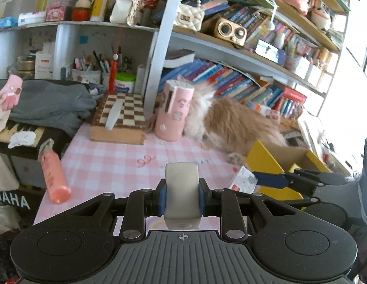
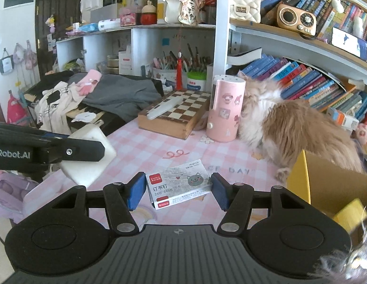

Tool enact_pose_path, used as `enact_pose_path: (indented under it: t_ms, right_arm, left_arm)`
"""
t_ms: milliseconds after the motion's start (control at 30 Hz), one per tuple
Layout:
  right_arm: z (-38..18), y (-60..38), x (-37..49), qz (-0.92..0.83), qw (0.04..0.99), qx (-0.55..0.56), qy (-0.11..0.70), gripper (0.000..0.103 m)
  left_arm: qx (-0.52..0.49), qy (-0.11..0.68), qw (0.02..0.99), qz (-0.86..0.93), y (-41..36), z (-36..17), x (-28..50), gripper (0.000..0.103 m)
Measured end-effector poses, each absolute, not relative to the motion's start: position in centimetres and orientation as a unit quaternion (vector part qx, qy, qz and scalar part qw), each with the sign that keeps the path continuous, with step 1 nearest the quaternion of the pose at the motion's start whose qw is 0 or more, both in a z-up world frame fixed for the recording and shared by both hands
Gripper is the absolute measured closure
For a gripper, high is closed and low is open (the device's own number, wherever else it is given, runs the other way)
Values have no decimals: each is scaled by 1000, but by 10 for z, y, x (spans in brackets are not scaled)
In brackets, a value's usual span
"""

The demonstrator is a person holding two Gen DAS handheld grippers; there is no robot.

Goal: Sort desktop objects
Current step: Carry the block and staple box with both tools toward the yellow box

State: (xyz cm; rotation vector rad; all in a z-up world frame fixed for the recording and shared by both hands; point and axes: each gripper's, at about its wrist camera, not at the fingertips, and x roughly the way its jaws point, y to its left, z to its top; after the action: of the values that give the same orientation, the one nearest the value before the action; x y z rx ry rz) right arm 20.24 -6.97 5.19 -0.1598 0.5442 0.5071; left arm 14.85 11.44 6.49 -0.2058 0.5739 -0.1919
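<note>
a fluffy cat (image 2: 290, 120) at right of centre noses the bookshelf (image 2: 313, 80); a chessboard box (image 2: 174, 116) lies mid-frame, grey clothes (image 2: 117, 94) to its left.

White eraser block (image 1: 181, 193): clamped upright between blue pads, raised above the table. Staple box (image 2: 178, 184): flat on the pink checked cloth, near centre, red labels and cat print facing up.

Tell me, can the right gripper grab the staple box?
Probably yes: the right gripper is open, its fingers either side of the staple box, nothing between. The cat sits well away.
</note>
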Motion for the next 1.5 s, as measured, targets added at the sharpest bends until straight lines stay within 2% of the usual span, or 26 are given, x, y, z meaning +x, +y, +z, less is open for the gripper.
enact_pose_path:
  t_ms: [700,1500]
  right_arm:
    - [28,-91,74,134,939,10,317,46]
    - [19,-150,16,-14,935,58,350,46]
  left_arm:
    - [-40,332,919,-210,91,44,68,79]
    - [-23,361,872,-329,31,28,76,79]
